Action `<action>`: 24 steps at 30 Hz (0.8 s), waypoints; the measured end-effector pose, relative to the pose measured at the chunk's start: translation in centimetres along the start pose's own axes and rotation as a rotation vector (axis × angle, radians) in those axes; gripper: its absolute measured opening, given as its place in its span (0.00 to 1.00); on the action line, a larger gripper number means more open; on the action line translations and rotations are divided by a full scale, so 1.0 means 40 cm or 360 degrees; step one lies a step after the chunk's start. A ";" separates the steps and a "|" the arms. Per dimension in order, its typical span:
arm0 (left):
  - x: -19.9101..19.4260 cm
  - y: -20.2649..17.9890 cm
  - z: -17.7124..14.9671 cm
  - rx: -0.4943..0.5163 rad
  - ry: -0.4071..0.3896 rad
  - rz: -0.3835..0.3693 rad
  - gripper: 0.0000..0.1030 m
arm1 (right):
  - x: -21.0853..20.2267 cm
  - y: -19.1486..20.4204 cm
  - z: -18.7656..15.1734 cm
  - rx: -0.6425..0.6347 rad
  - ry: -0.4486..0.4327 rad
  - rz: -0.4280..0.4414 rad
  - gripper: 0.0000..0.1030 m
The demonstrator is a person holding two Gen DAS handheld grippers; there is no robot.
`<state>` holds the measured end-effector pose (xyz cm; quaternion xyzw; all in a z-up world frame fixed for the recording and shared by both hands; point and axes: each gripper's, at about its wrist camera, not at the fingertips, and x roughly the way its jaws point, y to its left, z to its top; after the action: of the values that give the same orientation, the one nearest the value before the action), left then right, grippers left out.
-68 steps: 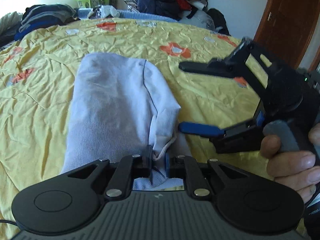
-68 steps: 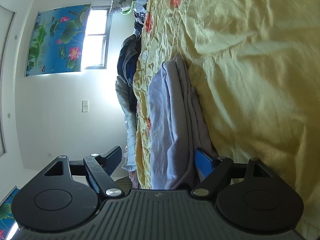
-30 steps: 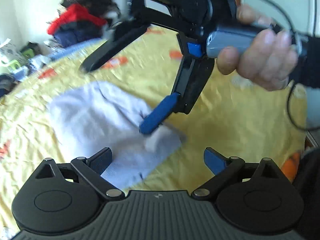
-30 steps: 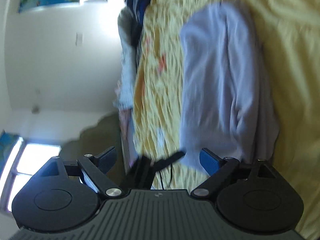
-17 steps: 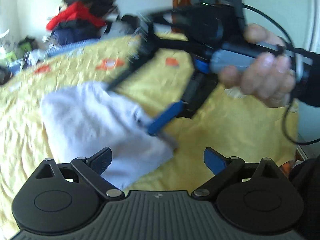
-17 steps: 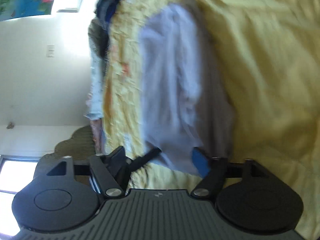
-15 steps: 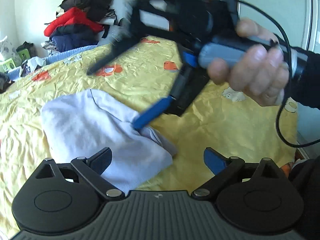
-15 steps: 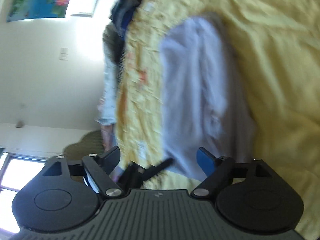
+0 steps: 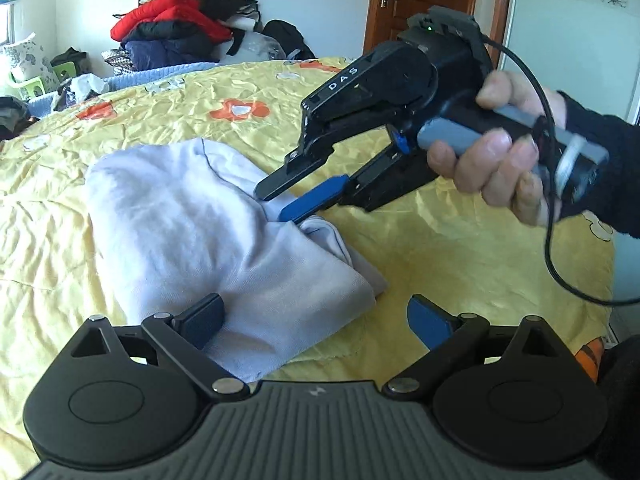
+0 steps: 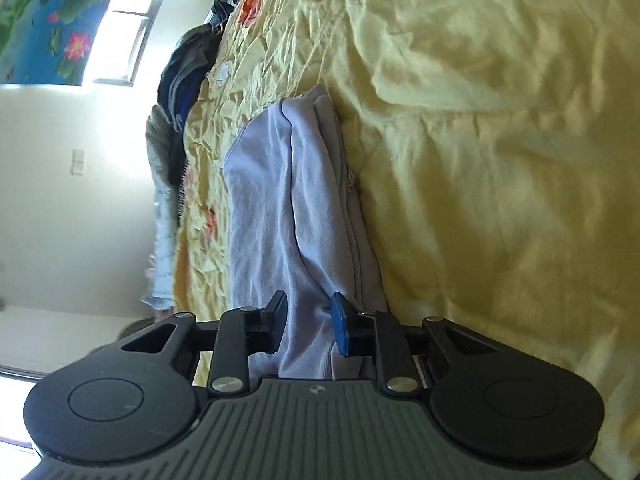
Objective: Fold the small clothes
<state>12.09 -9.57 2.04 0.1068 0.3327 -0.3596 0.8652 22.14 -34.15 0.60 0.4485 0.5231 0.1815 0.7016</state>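
A pale lilac garment (image 9: pixel 180 232) lies folded lengthwise on the yellow bedspread (image 9: pixel 460 264). My right gripper (image 9: pixel 276 206), held by a hand, reaches in from the right. Its jaws are closing, and a fold of the garment's right edge is pinched between them. In the right wrist view the garment (image 10: pixel 272 200) fills the narrow gap of the right gripper (image 10: pixel 308 320). My left gripper (image 9: pixel 316 304) stands wide open low over the garment's near corner. Its left finger rests over the cloth and its right finger over bare sheet.
A heap of red and dark clothes (image 9: pixel 176 36) sits beyond the far side of the bed, by a green basket (image 9: pixel 36 84). A brown door (image 9: pixel 424 4) stands behind it. The right gripper's cable (image 9: pixel 560 272) hangs at the right.
The right gripper came down onto the garment's right edge and its jaws narrowed around a fold. The left gripper, earlier shut on the near hem, now stands open and has sunk slightly.
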 end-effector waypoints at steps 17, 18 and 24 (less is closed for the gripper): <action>0.110 0.059 0.065 -0.0058 0.0073 0.0127 0.96 | 0.168 0.089 0.189 0.0081 0.0154 0.0046 0.55; 0.104 0.055 0.068 -0.0067 0.0070 0.0128 0.96 | 0.160 0.077 0.189 0.0112 0.0152 0.0053 0.52; 0.072 0.060 0.119 0.0068 -0.0024 0.0119 0.96 | 0.098 0.133 0.170 0.0025 0.0058 0.0193 0.82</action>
<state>17.63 -11.45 3.62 0.1350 0.3141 -0.3349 0.8780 30.90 -31.48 3.07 0.4814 0.5091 0.2277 0.6762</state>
